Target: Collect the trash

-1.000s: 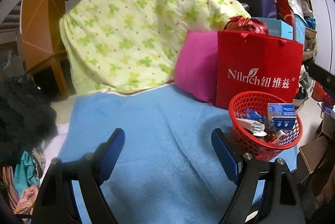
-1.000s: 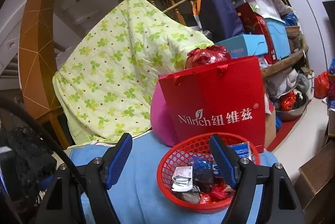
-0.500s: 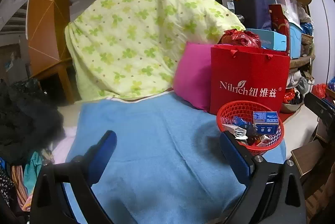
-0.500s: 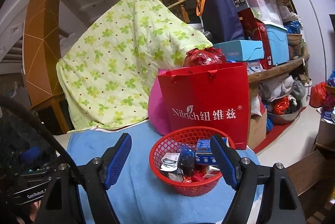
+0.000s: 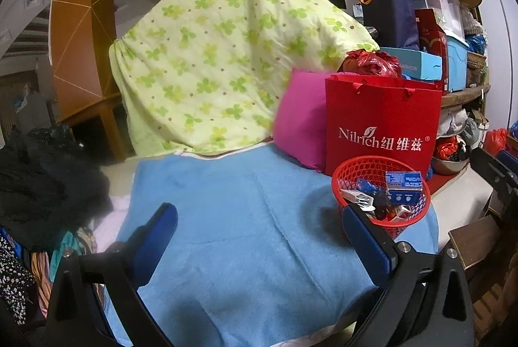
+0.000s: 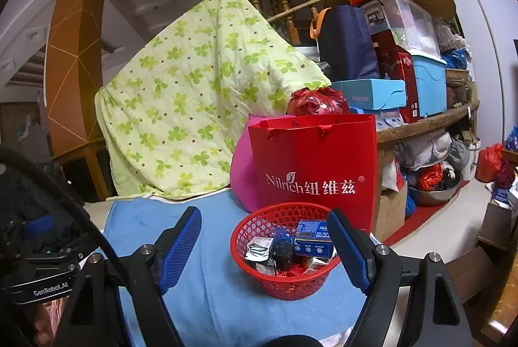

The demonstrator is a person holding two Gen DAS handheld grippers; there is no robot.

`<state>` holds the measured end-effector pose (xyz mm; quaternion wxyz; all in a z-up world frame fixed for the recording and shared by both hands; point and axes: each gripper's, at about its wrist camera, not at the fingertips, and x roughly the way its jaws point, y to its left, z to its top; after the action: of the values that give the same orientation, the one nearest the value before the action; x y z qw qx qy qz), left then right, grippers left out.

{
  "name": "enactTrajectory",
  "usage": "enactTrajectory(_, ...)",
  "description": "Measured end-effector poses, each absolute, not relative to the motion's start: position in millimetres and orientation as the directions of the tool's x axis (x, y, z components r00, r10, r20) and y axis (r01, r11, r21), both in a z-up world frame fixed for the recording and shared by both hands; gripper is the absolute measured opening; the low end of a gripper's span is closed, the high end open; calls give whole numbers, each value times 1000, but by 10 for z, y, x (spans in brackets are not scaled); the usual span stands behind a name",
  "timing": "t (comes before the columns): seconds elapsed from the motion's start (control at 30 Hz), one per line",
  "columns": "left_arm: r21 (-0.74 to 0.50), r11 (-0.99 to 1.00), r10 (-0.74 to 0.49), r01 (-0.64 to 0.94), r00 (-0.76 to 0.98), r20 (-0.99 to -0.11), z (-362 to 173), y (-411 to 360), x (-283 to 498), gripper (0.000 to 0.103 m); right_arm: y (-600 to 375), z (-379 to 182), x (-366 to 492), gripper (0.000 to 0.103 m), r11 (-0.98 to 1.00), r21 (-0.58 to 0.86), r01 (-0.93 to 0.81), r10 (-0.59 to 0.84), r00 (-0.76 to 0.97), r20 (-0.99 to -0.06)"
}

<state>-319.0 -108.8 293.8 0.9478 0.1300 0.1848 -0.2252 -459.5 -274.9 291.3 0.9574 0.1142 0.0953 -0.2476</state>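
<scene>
One red basket (image 6: 285, 249) of trash sits between the spread fingers of the empty right gripper (image 6: 264, 241), whose jaws are opening. The left gripper (image 5: 259, 233) is released, empty; its right finger (image 5: 365, 243) hides the basket's (image 5: 382, 185) near rim. Wrappers inside blur together.

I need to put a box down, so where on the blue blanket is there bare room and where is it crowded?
The blue blanket lies bare left of the red basket, up to the green quilt. Crowded: the right edge, with the basket, the red bag and the pink cushion behind it.
</scene>
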Motion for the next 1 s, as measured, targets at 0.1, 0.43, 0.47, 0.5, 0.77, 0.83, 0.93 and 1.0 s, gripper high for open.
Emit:
enactTrajectory(0.1, 184, 867, -364, 464, 840, -402, 2947, -1073, -3262, 101, -2704, 2916, -4605, 83, 856, 158, 491, -448, 860, -243)
enactTrajectory(0.43, 208, 867, -348, 453, 849, -397, 2967, -1067, -3354, 102, -2699, 2903, -4662, 84, 852, 153, 501, -457, 854, -250)
enactTrajectory(0.47, 208, 866, -351, 456, 847, -399, 2972, -1067, -3362, 102, -2702, 2906, -4672, 84, 850, 155, 503, -458, 853, -250)
enactTrajectory(0.5, 206, 865, -353, 458, 846, -400, 2973, -1064, -3370, 102, -2708, 2906, -4690, 84, 849, 159, 504, -460, 852, -249)
enactTrajectory(0.77, 204, 864, -357, 460, 846, -395, 2986, -1044, -3407, 102, -2738, 2918, -4714, 84, 848, 161, 505, -459, 852, -251)
enactTrajectory(0.83, 206, 864, -356, 459, 848, -393, 2991, -1033, -3416, 102, -2744, 2921, -4728, 84, 847, 165, 505, -460, 852, -249)
enactTrajectory(0.93, 206, 865, -356, 458, 848, -393, 2992, -1029, -3418, 102, -2750, 2921, -4755, 84, 846, 168, 506, -461, 852, -248)
enactTrajectory(1.0, 207, 866, -354, 455, 851, -388, 3002, -1017, -3431, 102, -2742, 2932, -4784, 84, 846, 168, 507, -462, 853, -244)
